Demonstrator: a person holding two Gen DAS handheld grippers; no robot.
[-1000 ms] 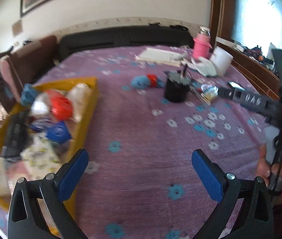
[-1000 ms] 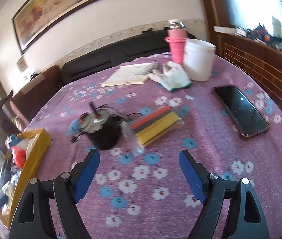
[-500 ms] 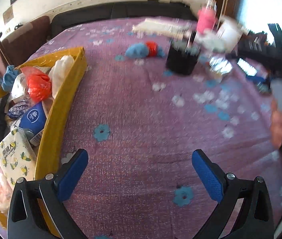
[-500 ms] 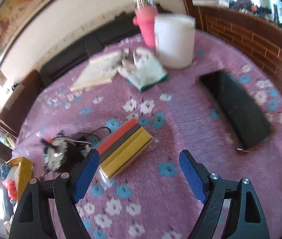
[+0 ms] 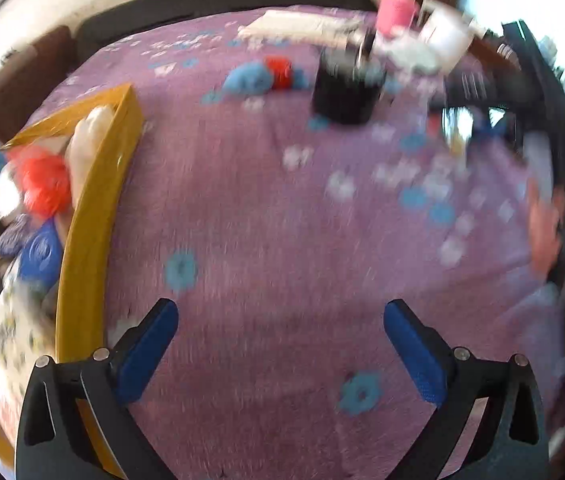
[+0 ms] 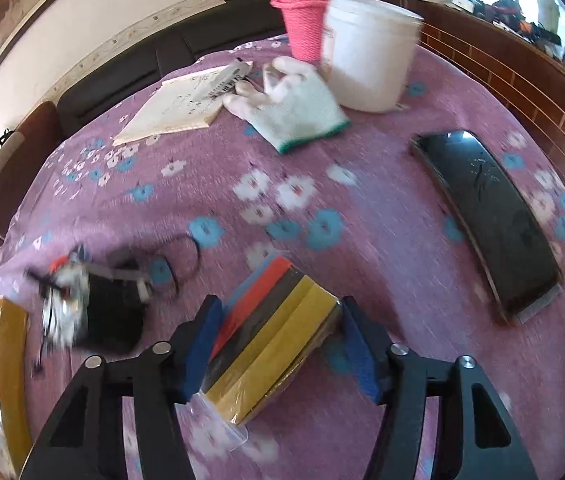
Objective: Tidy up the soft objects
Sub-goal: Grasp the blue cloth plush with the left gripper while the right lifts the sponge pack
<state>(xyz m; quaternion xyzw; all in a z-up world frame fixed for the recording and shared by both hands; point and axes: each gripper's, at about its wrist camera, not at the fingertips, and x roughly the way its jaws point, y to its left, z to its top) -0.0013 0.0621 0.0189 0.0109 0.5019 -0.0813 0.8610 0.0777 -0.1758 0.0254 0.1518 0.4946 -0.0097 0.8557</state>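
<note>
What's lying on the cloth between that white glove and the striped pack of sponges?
Nothing but bare flowered cloth: the right wrist view shows the glove and the sponge pack with only printed flowers between them.

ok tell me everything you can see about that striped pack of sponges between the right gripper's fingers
The sponge pack is a flat block of long strips side by side, orange-red, dark grey and yellow, wrapped in clear shiny plastic that sticks out loose at its near end. It lies slantwise on the purple flowered cloth. The right gripper straddles it; its jaws have just been closing, and the blue pads meet both long sides.
</note>
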